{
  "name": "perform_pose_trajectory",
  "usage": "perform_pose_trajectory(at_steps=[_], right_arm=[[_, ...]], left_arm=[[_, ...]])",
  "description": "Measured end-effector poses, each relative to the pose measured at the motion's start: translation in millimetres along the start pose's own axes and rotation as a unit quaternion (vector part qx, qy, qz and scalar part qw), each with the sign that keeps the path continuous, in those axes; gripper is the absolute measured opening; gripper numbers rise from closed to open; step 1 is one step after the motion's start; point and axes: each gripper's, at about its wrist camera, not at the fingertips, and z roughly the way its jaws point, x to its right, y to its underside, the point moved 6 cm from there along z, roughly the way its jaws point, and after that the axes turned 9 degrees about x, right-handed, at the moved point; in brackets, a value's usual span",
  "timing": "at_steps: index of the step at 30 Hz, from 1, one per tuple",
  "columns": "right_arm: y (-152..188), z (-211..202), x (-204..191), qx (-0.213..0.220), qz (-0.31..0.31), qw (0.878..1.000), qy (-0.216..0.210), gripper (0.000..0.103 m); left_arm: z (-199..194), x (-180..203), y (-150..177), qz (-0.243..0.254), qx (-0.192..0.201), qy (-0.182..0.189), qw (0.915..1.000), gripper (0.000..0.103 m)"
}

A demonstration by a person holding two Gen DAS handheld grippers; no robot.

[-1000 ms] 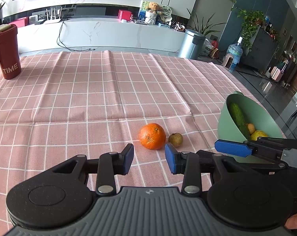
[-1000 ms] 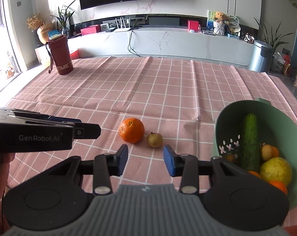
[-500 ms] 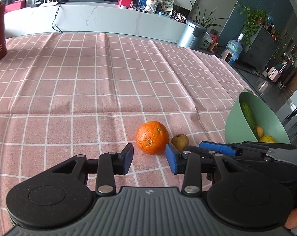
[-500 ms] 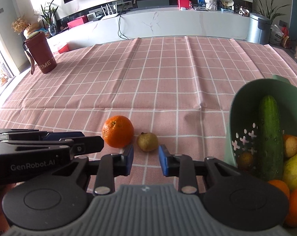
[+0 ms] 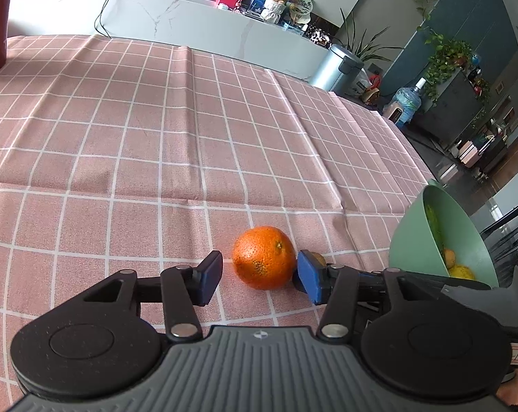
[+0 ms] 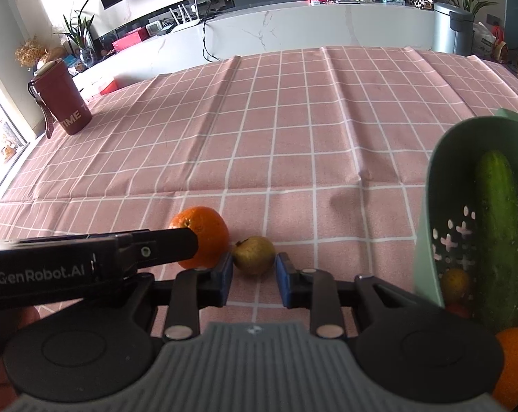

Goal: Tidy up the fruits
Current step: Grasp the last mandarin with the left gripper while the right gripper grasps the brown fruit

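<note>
Right gripper (image 6: pixel 253 279) low over the pink checked tablecloth (image 6: pixel 293 130), jaws apart, blue pads on either side of a small brownish-green fruit (image 6: pixel 254 254). Narrow gaps show between fruit and pads; contact not certain.

Orange (image 6: pixel 204 237) sits just left of the small fruit, close beside it, behind the left blue pad. Left gripper (image 6: pixel 176 247) reaches in from the left edge, black body lettered "GenRobot.AI", its tip overlapping the orange; jaw state unreadable from this angle.

Green bowl (image 6: pixel 430 240) at right edge, perforated wall. Inside: a cucumber (image 6: pixel 499 233) lying lengthwise, orange and yellow fruits around it.

Red tumbler (image 6: pixel 63 103) upright, far left corner of the cloth.
</note>
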Motion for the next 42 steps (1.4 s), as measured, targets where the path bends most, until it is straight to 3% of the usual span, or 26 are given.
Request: perform_pose_trajectory(at_steps=[4, 14, 18, 25, 33, 42], right_arm=[[-0.6, 5.0, -1.2, -0.001, -0.003, 1.0, 0.004, 0.028], [-0.9, 5.3, -1.4, -0.001, -0.007, 1.0, 0.007, 0.025], [-0.3, 5.2, -1.5, -0.001, -0.006, 1.0, 0.007, 0.024], [0.5, 5.2, -2.5, -0.001, -0.009, 1.0, 0.006, 0.024], [-1.4, -4.4, -2.4, 0.006, -0.005, 1.0, 0.001, 0.024], [-3.3, -45.0, -14.0, 0.042, -0.023, 0.999, -0.016, 0.024]], left_arm=[[6.0, -1.2, -0.6, -0.01, -0.004, 0.005, 0.9999, 0.059], [19.9, -0.9, 2.5, -0.018, -0.021, 0.009, 0.9996, 0.058], [20.5, 2.1, 2.6, -0.016, -0.019, 0.015, 0.9996, 0.051], [16.9, 5.5, 1.4, -0.003, -0.013, 0.001, 0.9999, 0.048], [-11.5, 5.8, -7.2, -0.02, 0.024, -0.009, 0.9995, 0.047], [-52.7, 14.1, -4.8, -0.025, 0.042, -0.03, 0.9984, 0.047]])
